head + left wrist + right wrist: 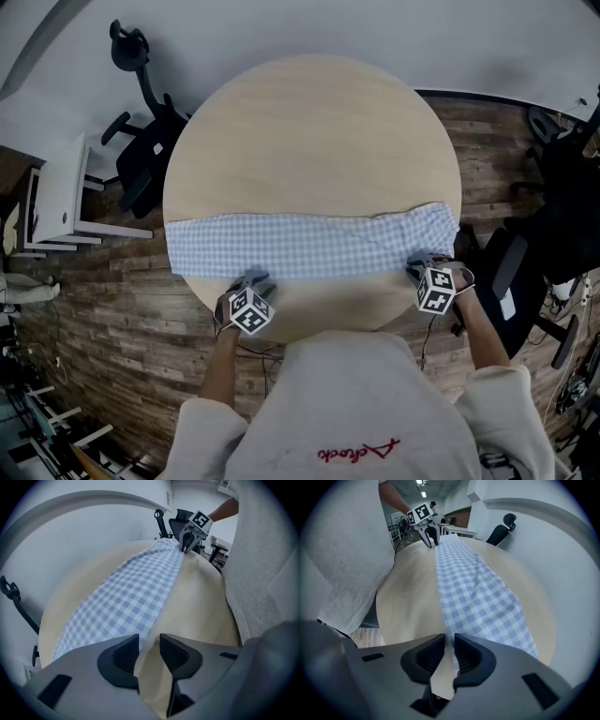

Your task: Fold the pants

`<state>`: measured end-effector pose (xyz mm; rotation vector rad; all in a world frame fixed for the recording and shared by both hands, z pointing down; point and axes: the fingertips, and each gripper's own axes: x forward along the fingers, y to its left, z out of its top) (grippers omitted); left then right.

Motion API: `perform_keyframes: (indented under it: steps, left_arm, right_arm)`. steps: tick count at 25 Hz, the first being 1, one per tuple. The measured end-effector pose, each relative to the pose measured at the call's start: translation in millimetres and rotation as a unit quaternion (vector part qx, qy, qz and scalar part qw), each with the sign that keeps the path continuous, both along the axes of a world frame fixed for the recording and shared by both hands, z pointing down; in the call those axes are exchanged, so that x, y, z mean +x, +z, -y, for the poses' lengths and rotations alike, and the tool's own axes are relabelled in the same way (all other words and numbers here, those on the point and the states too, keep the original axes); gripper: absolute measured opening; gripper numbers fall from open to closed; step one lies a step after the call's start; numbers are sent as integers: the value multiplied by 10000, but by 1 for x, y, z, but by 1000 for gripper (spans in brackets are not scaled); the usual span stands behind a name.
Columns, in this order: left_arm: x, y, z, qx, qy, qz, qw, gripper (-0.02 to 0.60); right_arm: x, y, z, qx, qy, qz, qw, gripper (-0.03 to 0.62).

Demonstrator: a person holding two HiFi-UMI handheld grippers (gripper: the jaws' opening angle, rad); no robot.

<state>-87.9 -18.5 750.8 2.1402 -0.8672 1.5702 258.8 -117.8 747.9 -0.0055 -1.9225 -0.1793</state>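
Two claws on the cloth line, one at each end of the pants point(309, 246), and what a tidy shape this is: a long, narrow band of soft blue-and-white check. It lies flat across the near half of the round table point(309, 122), its ends reaching the rim on both sides. That tabletop is pale, smooth wood grain, a clean disc over dark plank flooring point(103, 309).

Left gripper point(149, 649), pointed steeply down at the band's near edge: its ribbed dark pads stand a little apart. Bare wood shows in the gap, the checked hem lies just past the tips, and nothing is gripped.

Over to the right gripper point(449, 652) at the other end: the pads are only a sliver apart, and the edge of the check runs right into that slot, so it has the fabric pinched. A few soft ridges rumple the weave near that end; the rest lies smooth.

Black office chair point(141, 155) off the table's far left, and the person's pale fleecy top point(347, 403) fills the bottom of the head view.
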Motion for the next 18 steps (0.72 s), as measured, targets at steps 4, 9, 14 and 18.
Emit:
perform_keyframes:
  steps: [4,9,14,18]
  left_arm:
    - [2,-14,10,333,-269,-165,9989,127]
    - [15,-43,48,989,-641,-578,9913,113]
    - [52,-64,92,1340,-798,-1206,9804,40]
    - [92,-86,128,1536,-1237,-2190,9556,37]
  right_arm:
    - [-2,-11,6,-56,305,315,9990,135]
    - [-7,-45,39,114,1321,1143,9846,129]
    - [15,-71,79,348,2900,2027,9347,31]
    - [56,-78,100,246,4553,2775,8456,29]
